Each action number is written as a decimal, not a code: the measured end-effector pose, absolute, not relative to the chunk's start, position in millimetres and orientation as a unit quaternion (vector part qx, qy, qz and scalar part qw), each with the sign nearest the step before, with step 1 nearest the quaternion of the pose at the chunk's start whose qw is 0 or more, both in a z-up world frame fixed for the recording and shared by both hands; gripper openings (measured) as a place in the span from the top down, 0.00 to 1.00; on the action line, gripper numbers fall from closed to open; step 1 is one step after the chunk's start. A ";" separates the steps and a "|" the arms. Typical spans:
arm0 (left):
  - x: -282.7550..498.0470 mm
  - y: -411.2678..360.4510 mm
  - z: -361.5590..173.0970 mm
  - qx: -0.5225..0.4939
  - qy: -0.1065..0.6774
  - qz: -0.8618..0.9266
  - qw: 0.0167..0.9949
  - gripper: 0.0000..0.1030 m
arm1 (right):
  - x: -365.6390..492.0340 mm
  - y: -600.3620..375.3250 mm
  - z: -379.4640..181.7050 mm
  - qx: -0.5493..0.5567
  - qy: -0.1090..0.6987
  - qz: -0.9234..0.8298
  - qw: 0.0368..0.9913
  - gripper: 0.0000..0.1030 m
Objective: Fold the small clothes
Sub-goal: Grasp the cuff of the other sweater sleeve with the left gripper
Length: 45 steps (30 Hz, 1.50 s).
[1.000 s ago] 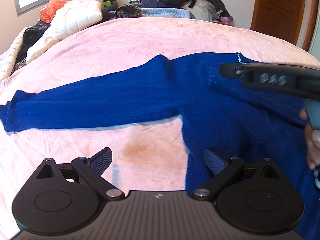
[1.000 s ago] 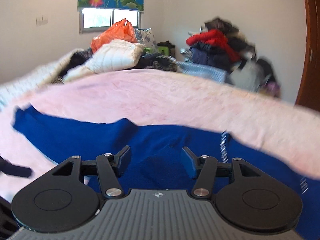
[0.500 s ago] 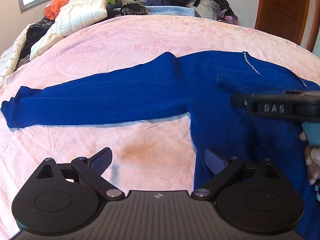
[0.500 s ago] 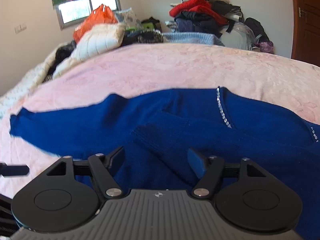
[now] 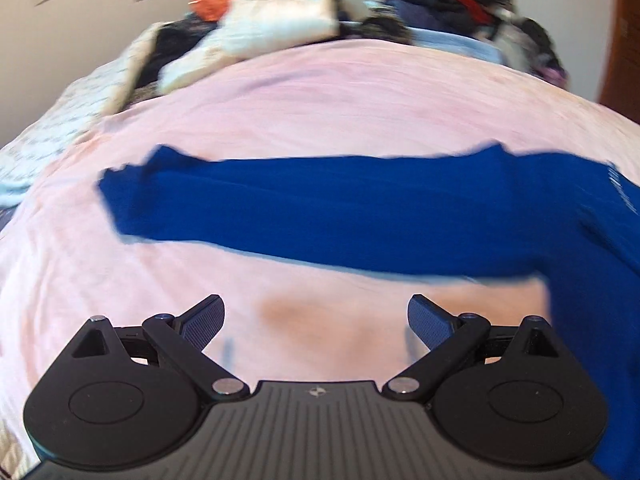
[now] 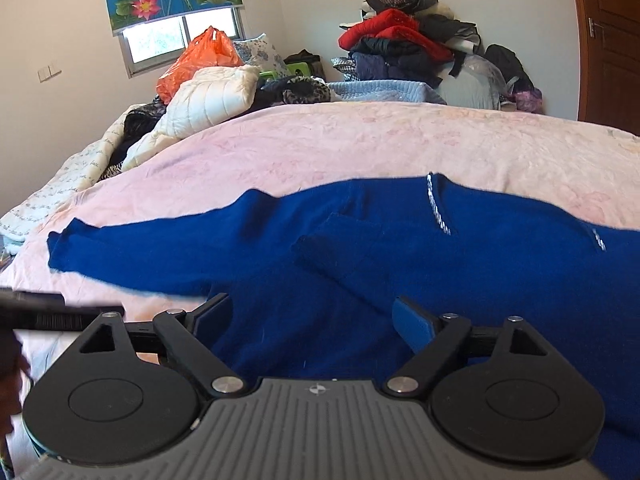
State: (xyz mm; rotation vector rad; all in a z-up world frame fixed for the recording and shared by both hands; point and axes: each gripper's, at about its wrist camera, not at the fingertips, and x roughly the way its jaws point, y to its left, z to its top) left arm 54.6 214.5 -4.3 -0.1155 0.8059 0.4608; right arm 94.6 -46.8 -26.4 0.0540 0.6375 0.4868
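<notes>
A dark blue sweater [image 6: 460,280] lies flat on the pink blanket [image 6: 360,140]. One sleeve [image 5: 320,216] stretches straight out to the left. The other sleeve is folded across the body, with its cuff [image 6: 320,248] near the chest. My left gripper [image 5: 314,316] is open over bare blanket just in front of the outstretched sleeve, holding nothing; it shows as a dark bar [image 6: 44,314] at the left edge of the right wrist view. My right gripper [image 6: 312,312] hovers over the sweater's body. Its jaws are opening and nothing is between them.
A white quilted jacket [image 6: 208,100], an orange bag [image 6: 196,60] and a heap of red and dark clothes [image 6: 404,48] line the bed's far side. A patterned quilt [image 6: 60,188] lies at the left edge. A wooden door [image 6: 612,40] stands at the right.
The left view has swung left: the sleeve now fills its middle and the right gripper has left it. The right gripper's jaws have spread wider, and the folded sleeve lies free on the body.
</notes>
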 end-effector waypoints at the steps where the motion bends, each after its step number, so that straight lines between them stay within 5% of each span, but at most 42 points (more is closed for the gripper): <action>1: 53.4 228.7 -2.4 -0.066 0.383 0.240 0.890 0.04 | 89.1 -49.4 -29.4 0.032 0.312 0.236 0.920 0.13; 11: 17.4 389.8 -14.4 -0.358 0.307 0.292 0.832 0.04 | 67.7 -63.0 -26.9 0.056 0.305 0.233 0.922 0.08; 28: 29.4 467.6 -58.9 -0.662 0.088 0.143 0.730 0.03 | 67.3 -59.2 -33.7 0.049 0.315 0.214 0.923 0.06; 31: 35.1 472.5 -60.2 -0.666 0.084 0.138 0.728 0.24 | 66.6 -58.1 -33.4 0.046 0.315 0.213 0.924 0.06; 32: 38.6 473.7 -62.8 -0.669 0.096 0.137 0.724 0.43 | 66.6 -58.0 -33.3 0.046 0.315 0.213 0.924 0.06; 36: 45.7 472.7 -77.4 -0.681 0.139 0.154 0.703 0.77 | 65.8 -58.2 -33.5 0.046 0.314 0.212 0.924 0.06; 45: 35.2 451.9 -34.1 -0.551 0.136 0.251 0.784 0.93 | 62.1 -66.7 -28.8 0.056 0.302 0.206 0.929 0.06</action>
